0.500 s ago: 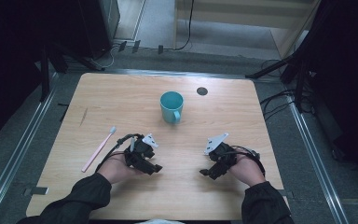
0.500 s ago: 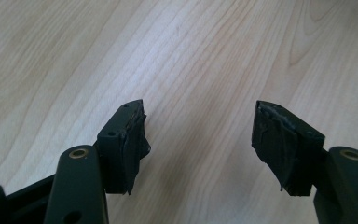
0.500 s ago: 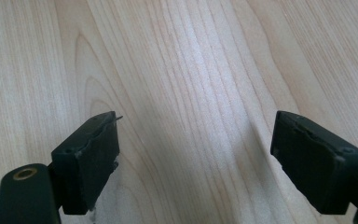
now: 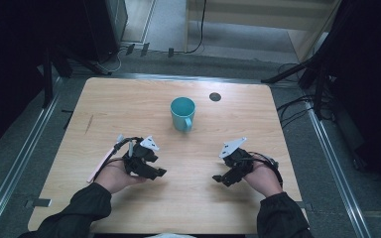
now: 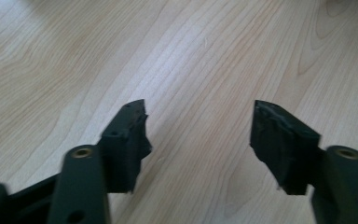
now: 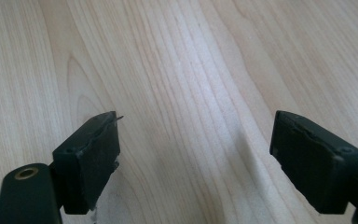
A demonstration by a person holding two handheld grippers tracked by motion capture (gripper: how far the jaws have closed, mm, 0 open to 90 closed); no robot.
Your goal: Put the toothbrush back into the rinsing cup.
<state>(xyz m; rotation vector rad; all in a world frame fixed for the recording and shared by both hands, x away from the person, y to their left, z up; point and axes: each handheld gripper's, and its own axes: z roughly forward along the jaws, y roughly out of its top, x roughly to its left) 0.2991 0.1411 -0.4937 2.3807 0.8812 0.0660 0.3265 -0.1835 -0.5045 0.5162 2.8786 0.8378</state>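
We hold both tongs low over the bare table: the left tongs (image 4: 159,173) and the right tongs (image 4: 220,179) gape wide with nothing between their jaws, hardly shifted from half a second ago. The pink toothbrush (image 4: 102,160) lies untouched just beside our left hand. Farther off, ahead and between the tongs, stands the teal mug (image 4: 182,113), so nothing is picked up yet.

Dark round spot (image 4: 215,96) on far table (image 4: 258,144) part; cables (image 4: 292,106) right on floor.
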